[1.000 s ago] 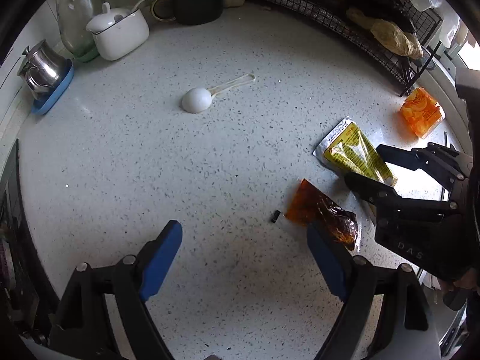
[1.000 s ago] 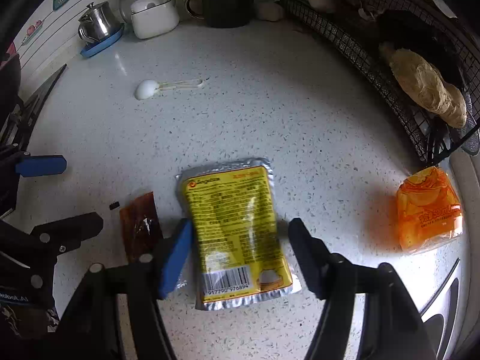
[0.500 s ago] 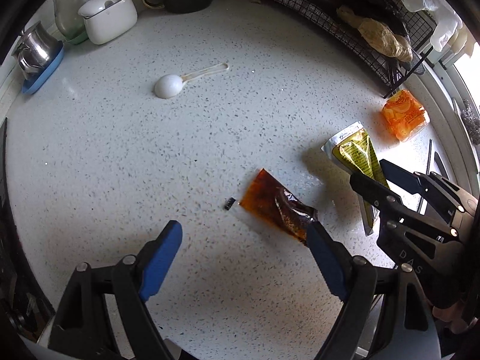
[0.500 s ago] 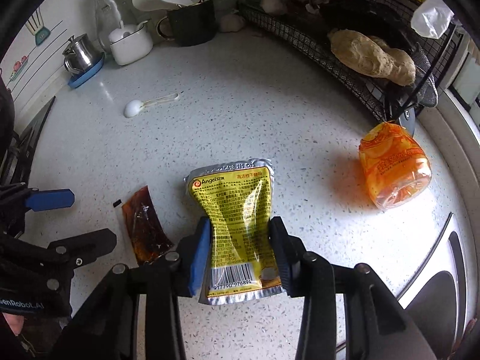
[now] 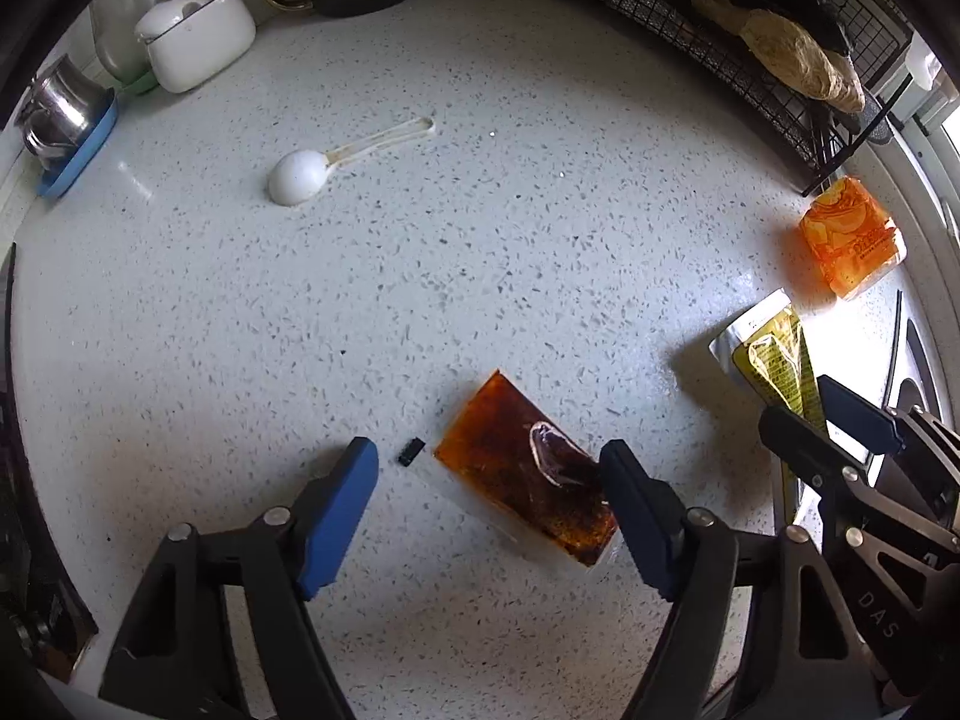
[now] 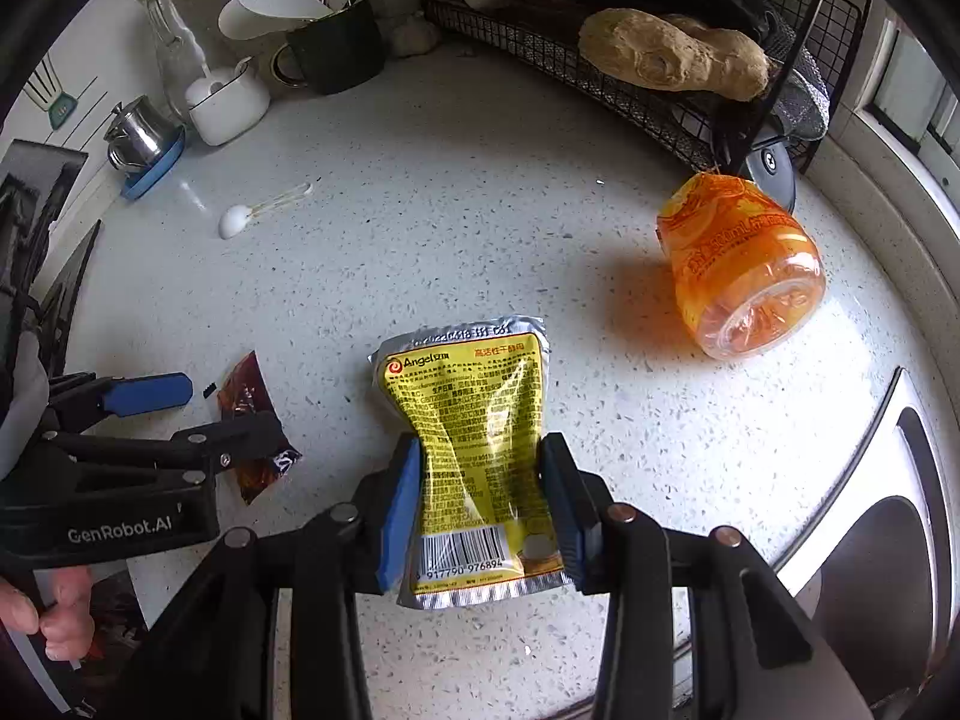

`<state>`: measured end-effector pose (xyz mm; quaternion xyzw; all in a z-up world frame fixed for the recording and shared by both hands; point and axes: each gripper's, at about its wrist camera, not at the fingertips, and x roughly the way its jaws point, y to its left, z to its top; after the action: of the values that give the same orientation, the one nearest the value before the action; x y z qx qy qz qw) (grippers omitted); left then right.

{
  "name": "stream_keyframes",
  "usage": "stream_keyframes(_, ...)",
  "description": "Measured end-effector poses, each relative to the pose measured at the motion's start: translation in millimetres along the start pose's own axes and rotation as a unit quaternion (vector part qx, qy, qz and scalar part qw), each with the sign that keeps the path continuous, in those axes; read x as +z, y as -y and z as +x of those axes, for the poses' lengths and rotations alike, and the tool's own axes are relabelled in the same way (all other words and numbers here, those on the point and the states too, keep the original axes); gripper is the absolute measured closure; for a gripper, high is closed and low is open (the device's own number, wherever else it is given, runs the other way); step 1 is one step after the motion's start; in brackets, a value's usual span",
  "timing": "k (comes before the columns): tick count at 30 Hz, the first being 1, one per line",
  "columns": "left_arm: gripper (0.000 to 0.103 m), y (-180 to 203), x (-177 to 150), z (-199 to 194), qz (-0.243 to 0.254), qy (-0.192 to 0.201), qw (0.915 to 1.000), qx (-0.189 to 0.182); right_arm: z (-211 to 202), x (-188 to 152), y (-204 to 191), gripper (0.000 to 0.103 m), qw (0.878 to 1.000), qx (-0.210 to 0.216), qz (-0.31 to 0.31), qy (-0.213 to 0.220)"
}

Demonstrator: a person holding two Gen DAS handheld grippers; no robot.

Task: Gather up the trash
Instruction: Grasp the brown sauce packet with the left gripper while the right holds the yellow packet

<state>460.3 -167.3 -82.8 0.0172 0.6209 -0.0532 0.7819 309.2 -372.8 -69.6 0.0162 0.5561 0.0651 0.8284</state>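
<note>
Jaws of the right gripper (image 6: 480, 498) pinch the yellow packet (image 6: 465, 420) at its waist, lifted off the speckled counter (image 5: 480, 252); its lower edge is hidden behind the fingers. Left gripper (image 5: 489, 477) is closing, jaws still apart, around the brown sauce sachet (image 5: 528, 474) lying flat, whose near corner tucks behind the right finger. Far right, an orange wrapper (image 6: 741, 267) lies near the wire rack (image 6: 660, 90), partly cut off.

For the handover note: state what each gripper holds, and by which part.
The right gripper pinches the yellow yeast packet across its lower half, just above the barcode. The left gripper holds nothing; its jaws are closing around the brown sauce sachet.
</note>
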Motion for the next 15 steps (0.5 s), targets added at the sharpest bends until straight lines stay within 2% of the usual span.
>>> stream_keyframes(1, 0.047, 4, 1, 1, 0.005, 0.003, 0.9999, 0.012, -8, -7, 12, 0.065, 1.0, 0.0, 0.005, -0.001)
stream_keyframes(3, 0.054, 10, 1, 0, 0.014, 0.005, 0.9998, 0.016, -12, -11, 20, 0.065, 1.0, -0.001, 0.012, -0.001)
stream_keyframes(4, 0.064, 12, 0, -1, 0.018, 0.002, 0.9997, 0.014, -13, -12, 23, 0.065, 1.0, -0.003, 0.015, -0.002)
stream_keyframes(5, 0.085, 15, -1, -2, 0.023, 0.0, 0.9997, 0.011, -14, -13, 26, 0.065, 1.0, -0.003, 0.017, -0.003)
stream_keyframes(10, 0.095, 20, -16, -7, 0.038, 0.002, 0.9992, -0.011, -22, -22, 22, 0.065, 1.0, -0.001, 0.029, -0.006)
stream_keyframes(15, 0.098, 8, -41, -13, 0.044, 0.01, 0.9982, -0.039, -35, -30, 7, 0.065, 1.0, -0.006, 0.026, 0.0)
